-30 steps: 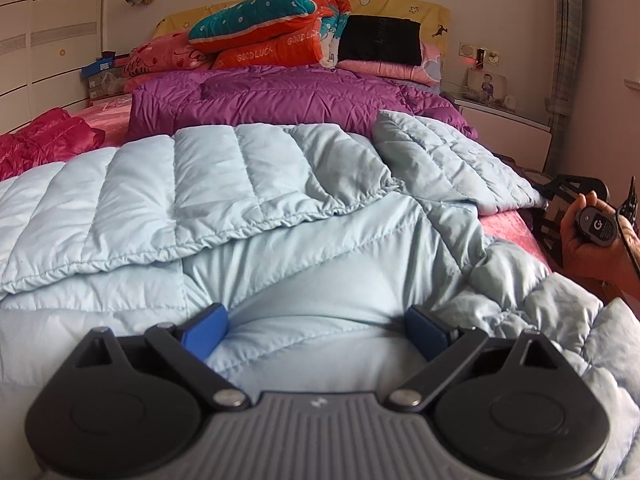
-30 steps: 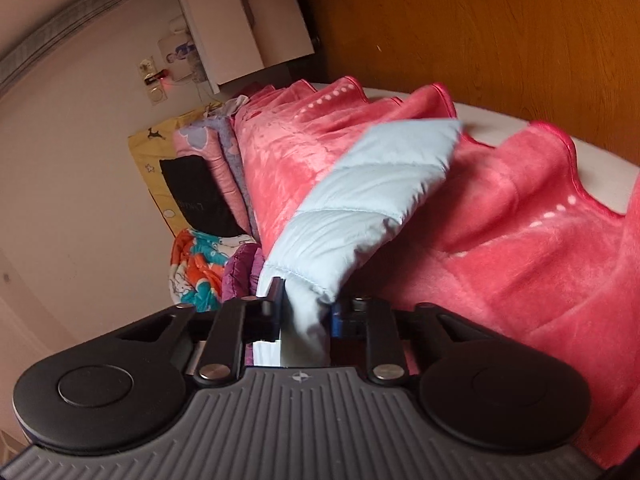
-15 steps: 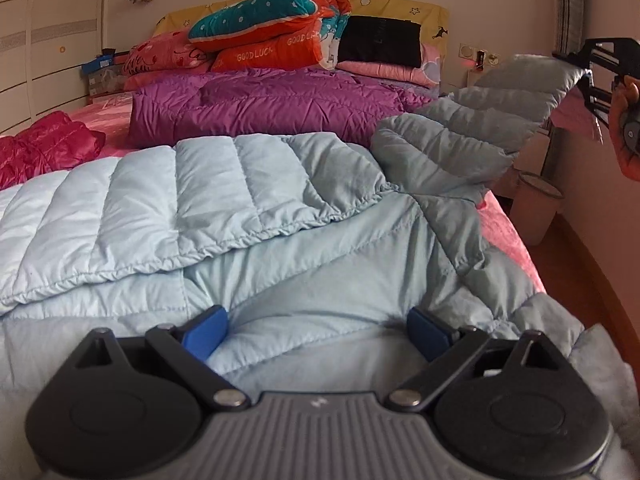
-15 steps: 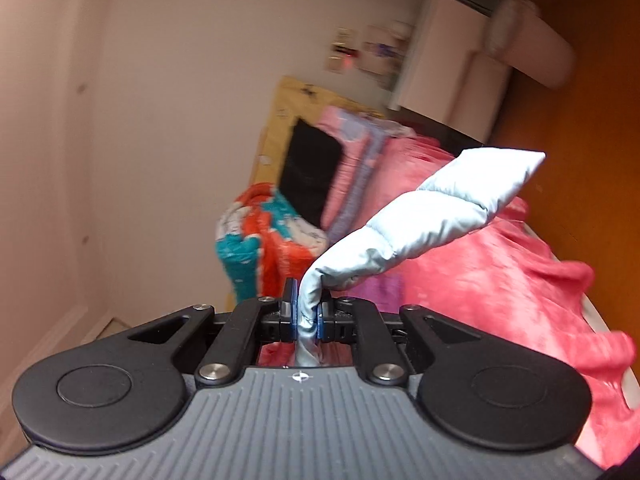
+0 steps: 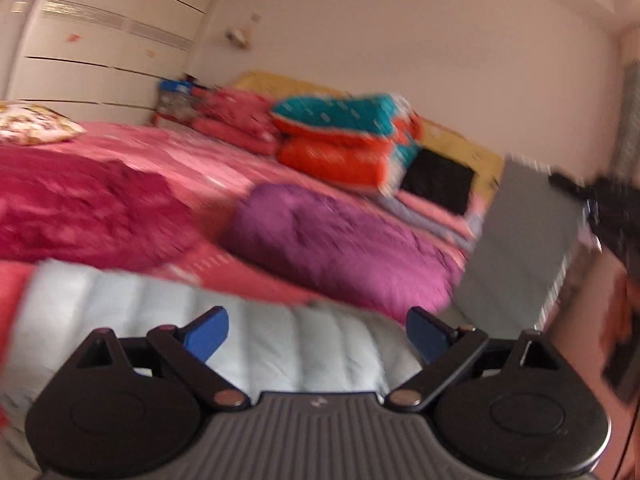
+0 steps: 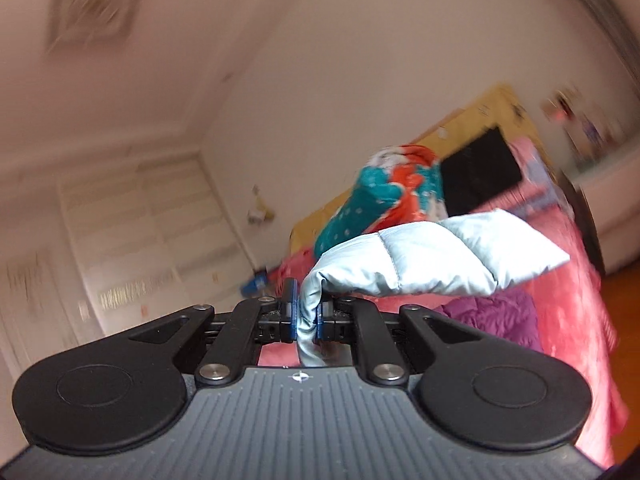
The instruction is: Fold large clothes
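The right tool [image 6: 306, 312] is clamped tight on the cuff end of the pale blue quilted jacket's sleeve [image 6: 432, 260]. The blue pads pinch a narrow bunch of fabric, and the rest of the sleeve juts out past the tips to the right, puffed and lifted clear of the bed [image 6: 576, 312]. This tool's jaws have just been closing down to their tightest, with the fabric between them. In the left wrist view the same sleeve [image 5: 524, 240] shows as a grey slab hanging in the air above the right edge of the bed, with the dark shape of the right tool [image 5: 612, 212] at its upper corner; the picture is blurred by motion there.

The left tool [image 5: 318, 332] stands wide open, its blue pads [image 5: 208, 330] well apart and holding nothing. Below and beyond them the body of the pale blue jacket [image 5: 240, 320] lies flat on the near part of the bed, quilted side up.

Farther up the bed from the jacket lies a purple padded garment [image 5: 340, 248], and to the left of that a crimson one [image 5: 80, 208]. At the head of the bed, past the purple garment, sits a folded teal and orange quilt [image 5: 344, 136] with a black cushion [image 5: 438, 184] beside it. A patterned pillow [image 5: 32, 122] lies at the far left side of the bed, near the white wardrobe [image 5: 100, 52].
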`<state>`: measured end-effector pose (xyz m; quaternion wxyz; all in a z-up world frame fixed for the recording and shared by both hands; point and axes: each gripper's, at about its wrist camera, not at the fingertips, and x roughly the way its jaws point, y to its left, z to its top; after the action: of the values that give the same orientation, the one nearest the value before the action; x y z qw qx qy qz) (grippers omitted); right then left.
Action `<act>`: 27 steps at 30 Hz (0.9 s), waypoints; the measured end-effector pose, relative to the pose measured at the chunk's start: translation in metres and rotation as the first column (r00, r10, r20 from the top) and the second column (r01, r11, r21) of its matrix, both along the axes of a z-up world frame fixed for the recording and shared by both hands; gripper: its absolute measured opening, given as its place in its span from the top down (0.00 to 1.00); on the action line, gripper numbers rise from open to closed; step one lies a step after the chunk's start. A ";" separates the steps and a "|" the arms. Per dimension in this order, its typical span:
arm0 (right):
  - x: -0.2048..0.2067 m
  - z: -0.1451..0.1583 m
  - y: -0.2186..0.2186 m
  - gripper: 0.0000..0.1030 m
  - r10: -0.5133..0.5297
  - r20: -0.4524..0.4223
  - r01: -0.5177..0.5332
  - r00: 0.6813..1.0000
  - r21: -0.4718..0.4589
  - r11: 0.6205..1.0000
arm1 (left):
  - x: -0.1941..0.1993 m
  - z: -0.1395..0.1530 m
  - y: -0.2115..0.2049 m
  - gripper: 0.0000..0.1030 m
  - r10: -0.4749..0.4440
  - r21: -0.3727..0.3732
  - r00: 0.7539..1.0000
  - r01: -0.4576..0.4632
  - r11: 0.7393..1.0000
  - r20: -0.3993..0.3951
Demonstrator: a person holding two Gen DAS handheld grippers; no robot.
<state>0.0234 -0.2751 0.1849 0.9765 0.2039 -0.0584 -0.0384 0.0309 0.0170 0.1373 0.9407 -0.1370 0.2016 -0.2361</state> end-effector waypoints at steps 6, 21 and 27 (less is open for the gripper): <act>0.050 -0.012 0.095 0.89 0.070 -0.203 -0.139 0.977 -0.347 0.927 | 0.027 -0.004 0.075 0.07 0.201 -0.085 0.979 -0.202 0.976 -0.021; 0.064 -0.110 0.256 0.87 0.021 -0.584 -0.494 0.811 -0.666 0.559 | 0.061 -0.035 0.126 0.07 0.190 -0.223 0.961 -0.234 0.947 -0.202; 0.026 -0.115 0.277 0.45 0.024 -0.590 -0.495 0.807 -0.655 0.571 | 0.063 -0.032 0.127 0.07 0.149 -0.243 0.967 -0.198 0.950 -0.207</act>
<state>0.0493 0.0017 0.0699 0.9352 -0.2557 0.2287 0.0881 0.0942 0.1442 0.1056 0.9086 -0.2984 0.2427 -0.1627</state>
